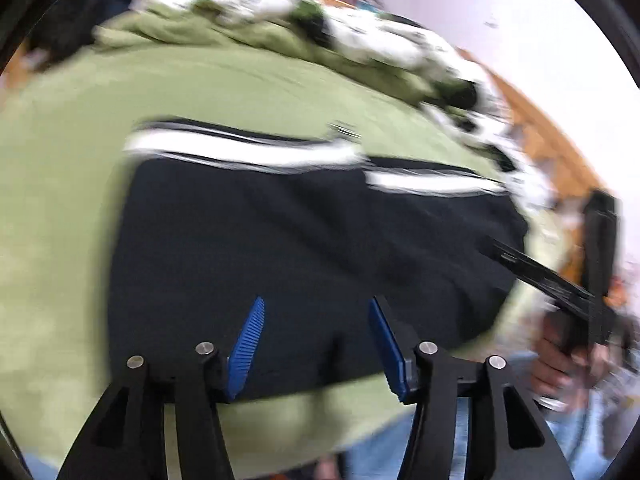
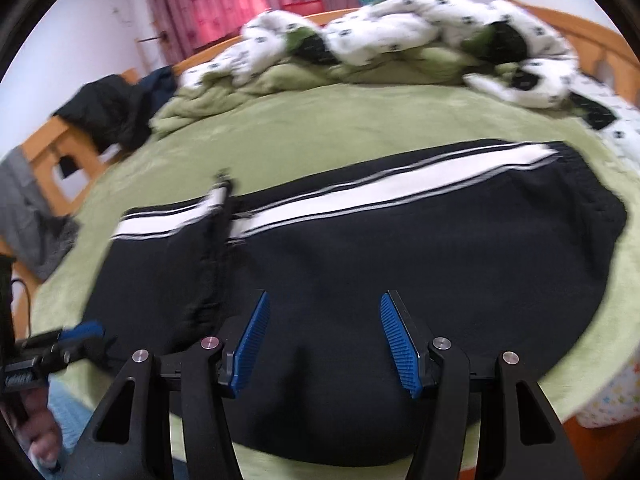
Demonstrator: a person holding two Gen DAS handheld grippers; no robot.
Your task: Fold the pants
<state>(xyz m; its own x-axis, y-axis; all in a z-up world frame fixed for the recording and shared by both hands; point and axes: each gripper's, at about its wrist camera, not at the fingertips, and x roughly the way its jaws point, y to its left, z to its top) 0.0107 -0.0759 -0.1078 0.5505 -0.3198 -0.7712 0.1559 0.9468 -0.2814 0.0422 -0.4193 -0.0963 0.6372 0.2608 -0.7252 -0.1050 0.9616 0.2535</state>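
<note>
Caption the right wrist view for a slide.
Open right claw above folded black pants on a green blanket.

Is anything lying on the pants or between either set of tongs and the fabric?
Nothing visible. The black pants lie bare on the green blanket; both the right tongs and left tongs hang open above them, unobstructed.

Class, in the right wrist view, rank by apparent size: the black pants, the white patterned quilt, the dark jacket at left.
1. black pants
2. white patterned quilt
3. dark jacket
Quilt and jacket lie farther away, so true sizes stay unsure.
</note>
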